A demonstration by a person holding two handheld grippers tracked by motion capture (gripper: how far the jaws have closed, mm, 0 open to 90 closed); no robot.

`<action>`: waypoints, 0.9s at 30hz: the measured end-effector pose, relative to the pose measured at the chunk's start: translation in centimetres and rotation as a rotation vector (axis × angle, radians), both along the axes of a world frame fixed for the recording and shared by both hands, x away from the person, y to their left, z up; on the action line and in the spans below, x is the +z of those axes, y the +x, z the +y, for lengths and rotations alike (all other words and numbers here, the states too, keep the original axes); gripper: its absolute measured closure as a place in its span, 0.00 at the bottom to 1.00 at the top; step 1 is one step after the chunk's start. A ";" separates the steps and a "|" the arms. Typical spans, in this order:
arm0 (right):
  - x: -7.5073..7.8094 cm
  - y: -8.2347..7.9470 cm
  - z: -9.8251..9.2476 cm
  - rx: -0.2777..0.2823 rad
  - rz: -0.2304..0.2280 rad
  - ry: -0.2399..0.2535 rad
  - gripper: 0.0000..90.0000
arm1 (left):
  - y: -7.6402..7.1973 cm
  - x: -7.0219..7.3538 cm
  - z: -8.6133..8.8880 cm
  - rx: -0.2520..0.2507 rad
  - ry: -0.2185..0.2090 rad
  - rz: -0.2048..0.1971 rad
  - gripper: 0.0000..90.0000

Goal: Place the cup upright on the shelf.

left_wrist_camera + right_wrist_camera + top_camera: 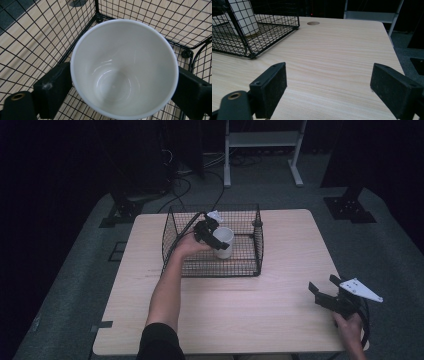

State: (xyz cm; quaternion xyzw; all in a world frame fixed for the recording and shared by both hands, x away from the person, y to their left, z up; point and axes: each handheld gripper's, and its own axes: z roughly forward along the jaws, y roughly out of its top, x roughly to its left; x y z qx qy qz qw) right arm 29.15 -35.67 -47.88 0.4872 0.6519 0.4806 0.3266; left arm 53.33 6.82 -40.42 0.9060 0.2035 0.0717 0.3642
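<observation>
High view: the white cup [226, 239] stands upright inside the black wire basket [212, 272], which sits toward the far edge of the desk [250, 315], a little left of its middle. The left hand-held gripper [217, 239] reaches over the basket's near wall and down to the cup, so the left hand is by far the nearer one.

In the left gripper view the cup [125, 70] is seen from above, mouth open toward the camera, its long axis running away from the lens down to the basket floor. One jaw stands on each side of it, close to the wall. The wide rim hides the pads' contact, and no squeeze can be seen, so I judge the hold slack rather than firm.

The right hand-held gripper [323, 284] rests well apart at the near right corner of the desk, jaws spread wide with nothing between them. Its own view looks across bare wood to the basket [269, 27].

The basket's walls hem the cup in on every side, so the open way out is straight up past the rim; broad free desk lies between basket and near edge
</observation>
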 end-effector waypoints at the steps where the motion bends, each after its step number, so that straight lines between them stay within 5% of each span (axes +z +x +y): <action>1: 0.0 0.0 0.0 0.000 0.000 0.000 0.14 | 0.0 0.1 0.0 -0.001 -0.009 0.005 0.10; 27: 0.0 0.0 0.0 -0.002 -0.001 0.001 0.14 | -1.4 2.8 1.2 0.023 -0.024 -0.059 0.08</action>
